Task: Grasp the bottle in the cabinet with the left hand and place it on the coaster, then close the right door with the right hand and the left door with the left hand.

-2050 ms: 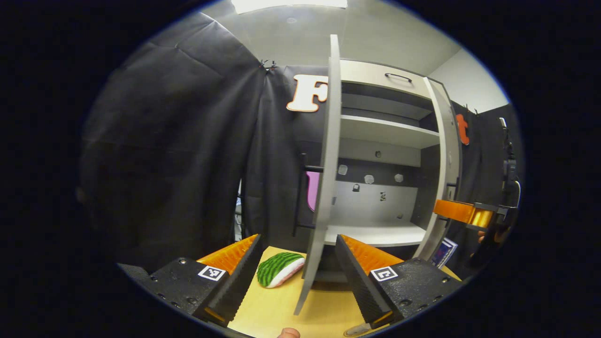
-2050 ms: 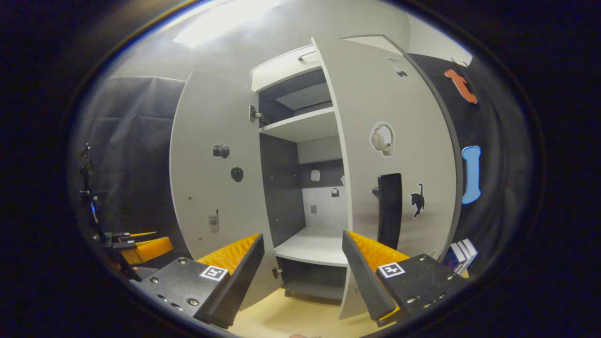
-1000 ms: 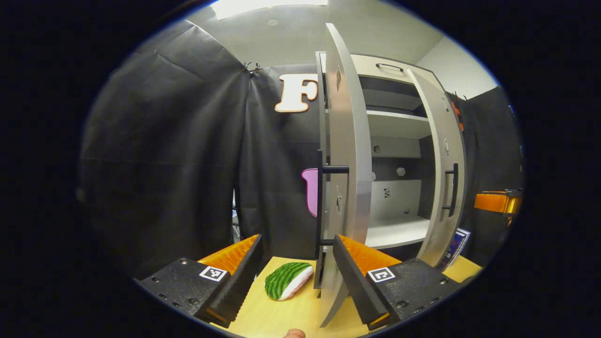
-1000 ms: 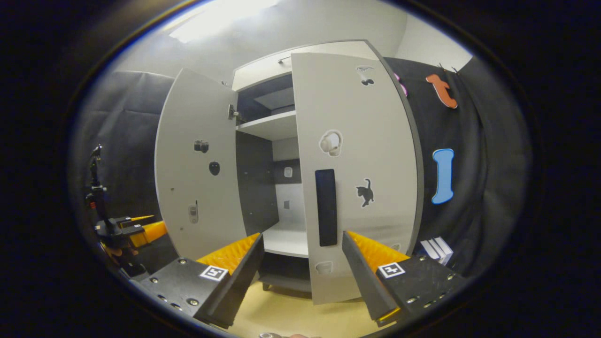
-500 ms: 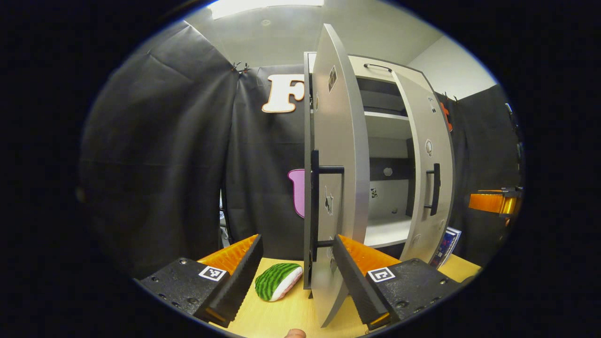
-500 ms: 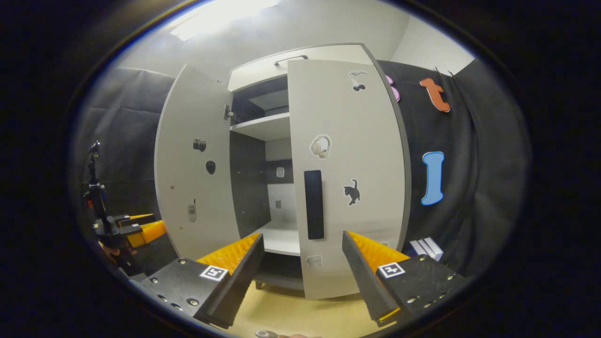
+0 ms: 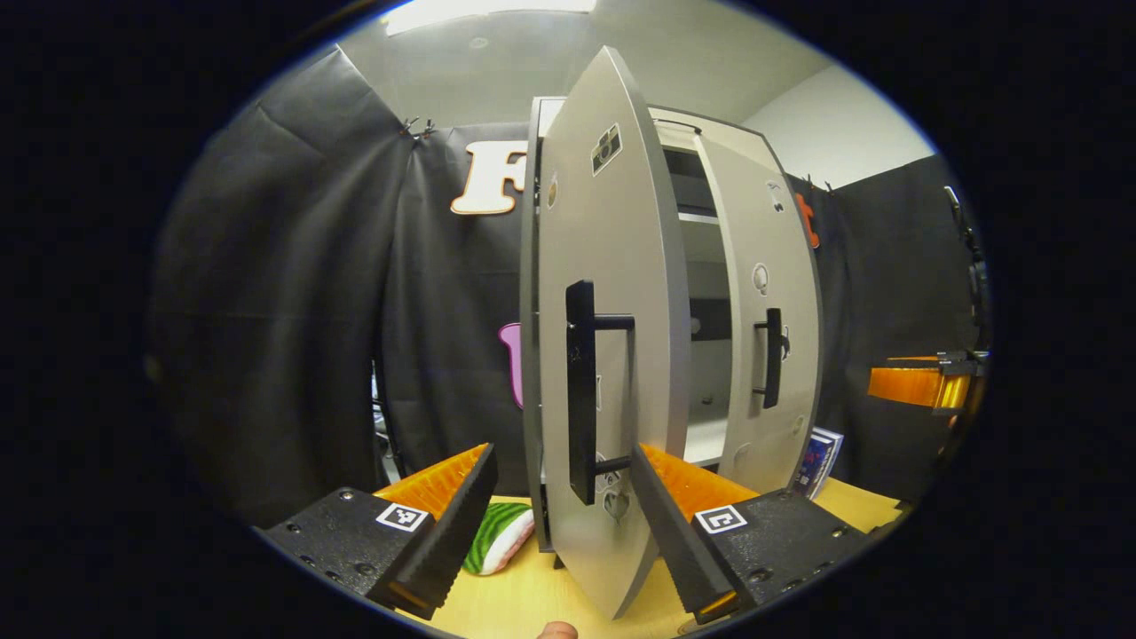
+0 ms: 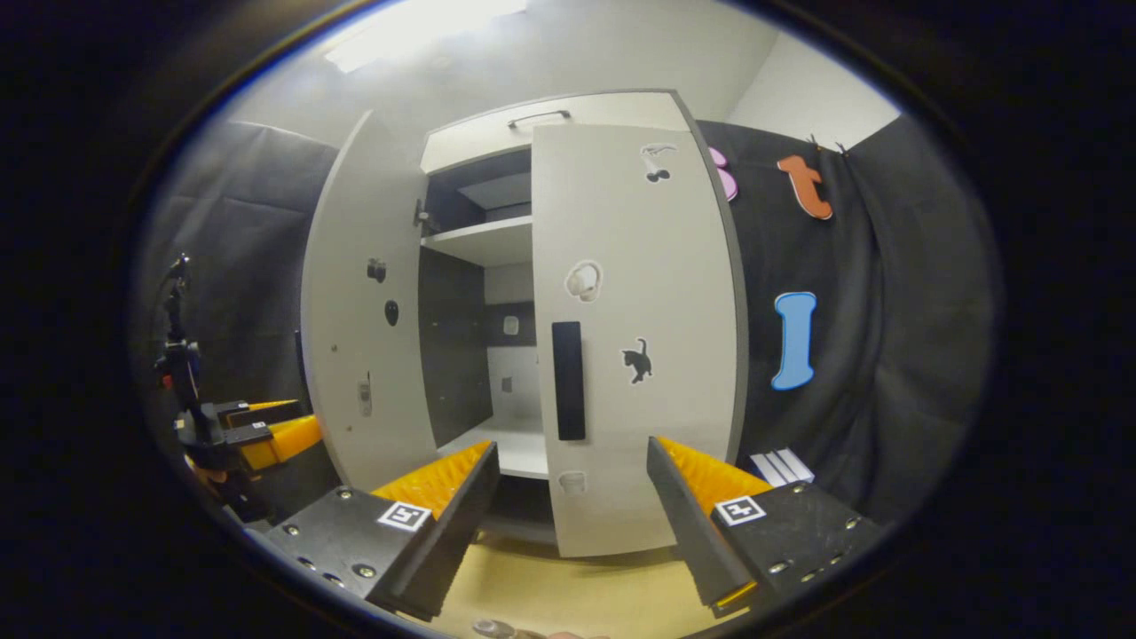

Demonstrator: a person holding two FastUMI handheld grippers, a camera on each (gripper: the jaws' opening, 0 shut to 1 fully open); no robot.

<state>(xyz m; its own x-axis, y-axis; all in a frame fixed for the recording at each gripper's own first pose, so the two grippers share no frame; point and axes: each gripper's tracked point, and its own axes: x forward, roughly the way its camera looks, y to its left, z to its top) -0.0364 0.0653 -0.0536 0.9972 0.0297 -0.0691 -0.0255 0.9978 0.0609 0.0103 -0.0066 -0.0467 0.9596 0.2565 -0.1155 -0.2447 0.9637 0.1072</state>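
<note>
The grey cabinet's left door (image 7: 612, 293) stands partly swung in, its black handle (image 7: 581, 390) facing me. My left gripper (image 7: 555, 532) is open, and the door's lower edge sits between its fingers, close to the right finger (image 7: 674, 524). The right door (image 8: 630, 337) with its black handle (image 8: 568, 382) lies almost flat against the cabinet front. My right gripper (image 8: 568, 524) hangs open just before it, holding nothing. The right door (image 7: 768, 328) and the right gripper (image 7: 919, 386) also appear in the left gripper view. The left gripper (image 8: 257, 435) is beside the left door (image 8: 359, 328) in the right gripper view.
A watermelon-slice toy (image 7: 497, 532) lies on the wooden table (image 7: 524, 595) left of the door, half hidden by it. A blue box (image 7: 816, 461) leans at the cabinet's right foot. White boxes (image 8: 781, 466) stand there too. Black cloth walls surround the cabinet.
The right door has swung from wide open to nearly shut. The left door has turned inward with the left gripper following it, and now covers part of the watermelon toy.
</note>
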